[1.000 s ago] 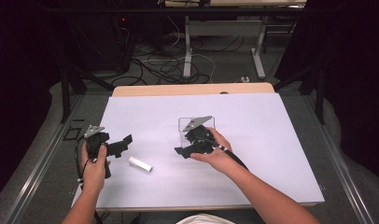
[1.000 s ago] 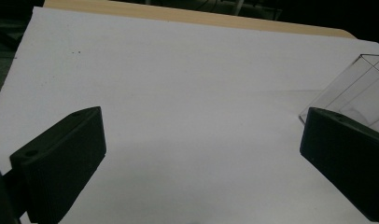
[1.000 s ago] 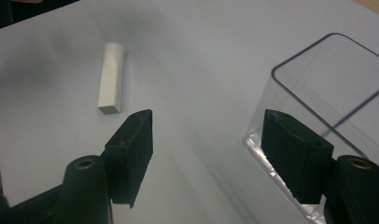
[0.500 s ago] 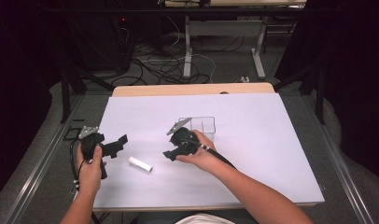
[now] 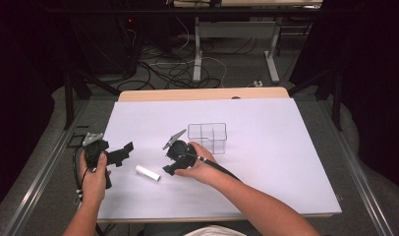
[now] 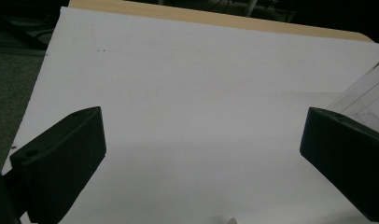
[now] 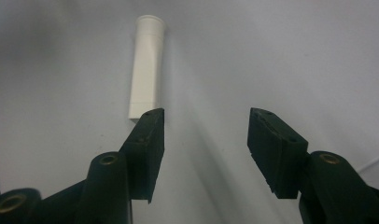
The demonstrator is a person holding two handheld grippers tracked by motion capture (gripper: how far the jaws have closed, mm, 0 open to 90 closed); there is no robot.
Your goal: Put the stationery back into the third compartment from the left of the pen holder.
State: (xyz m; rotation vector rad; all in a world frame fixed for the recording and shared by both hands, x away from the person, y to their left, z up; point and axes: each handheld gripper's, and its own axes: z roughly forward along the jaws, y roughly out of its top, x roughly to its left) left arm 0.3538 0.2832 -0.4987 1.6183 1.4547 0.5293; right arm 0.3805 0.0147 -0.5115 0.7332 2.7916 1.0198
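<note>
Reaching for the white tube (image 7: pixel 147 65) on the desk (image 5: pixel 266 162)
Right tongs (image 7: pixel 205 140) have just been closing, half spread, empty, tube just beyond; left tongs (image 6: pixel 201 154) spread wide, empty.

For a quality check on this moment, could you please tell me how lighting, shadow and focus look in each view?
High view: white table sheet evenly lit, surroundings dark. Left gripper view: dim, soft shadow on the sheet between the jaws. Right gripper view: white tube fairly sharp, near jaws dark and softer, greyish cast.

A lab: paper-covered table (image 5: pixel 266 162), floor cables (image 5: pixel 173 73), metal frame legs (image 5: pixel 197 49).
</note>
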